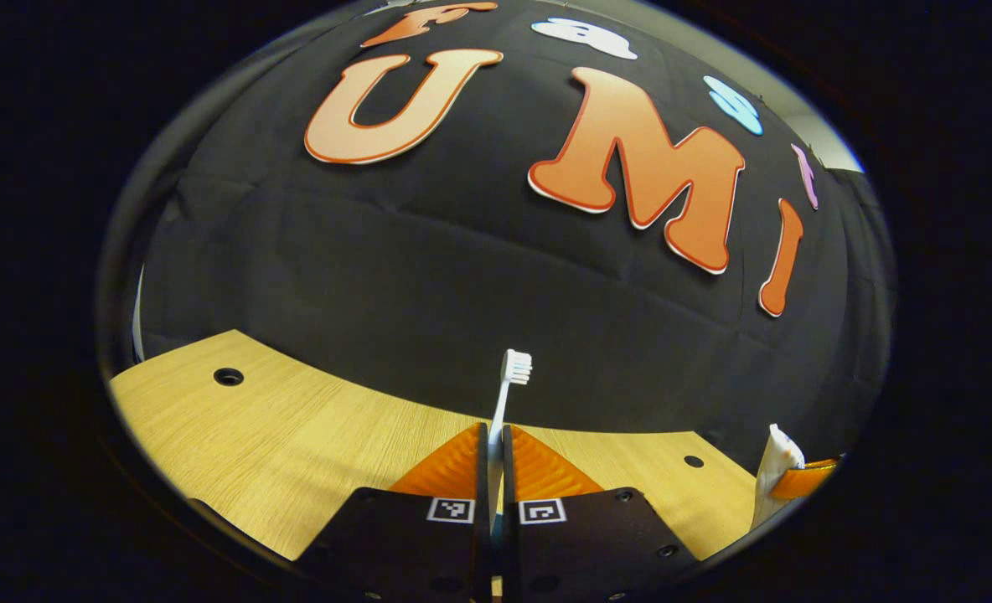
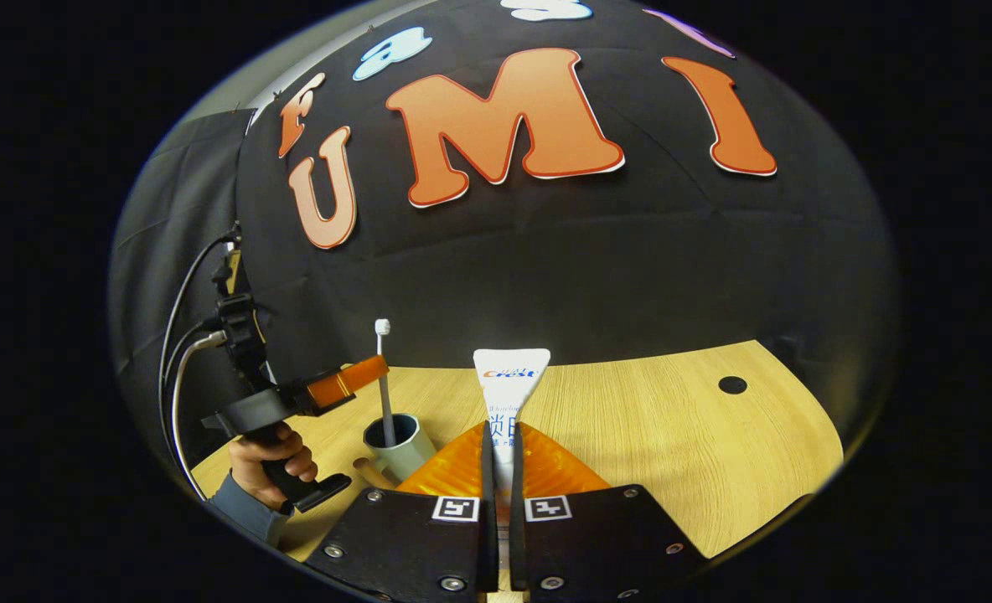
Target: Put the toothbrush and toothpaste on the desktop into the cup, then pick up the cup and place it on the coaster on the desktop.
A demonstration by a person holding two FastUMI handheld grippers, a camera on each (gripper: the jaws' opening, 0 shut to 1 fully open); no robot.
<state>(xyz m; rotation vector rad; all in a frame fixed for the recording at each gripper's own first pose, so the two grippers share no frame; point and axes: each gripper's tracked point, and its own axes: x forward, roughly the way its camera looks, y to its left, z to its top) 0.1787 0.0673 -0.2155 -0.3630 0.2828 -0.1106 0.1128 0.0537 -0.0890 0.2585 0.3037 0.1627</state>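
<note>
Evidently the left gripper pinched the toothbrush upright, its lower end already inside the cup on the desk. Right gripper clamped the toothpaste; next, release the brush and bring the tube over.

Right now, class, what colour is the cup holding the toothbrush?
Grey-green cup, with the white toothbrush standing in it; the right gripper view shows it best.

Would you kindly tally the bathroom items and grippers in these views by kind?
Toothbrush: 1
Toothpaste tube: 1
Cup: 1
Grippers: 2, the left gripper and the right gripper
Total: 5
</note>
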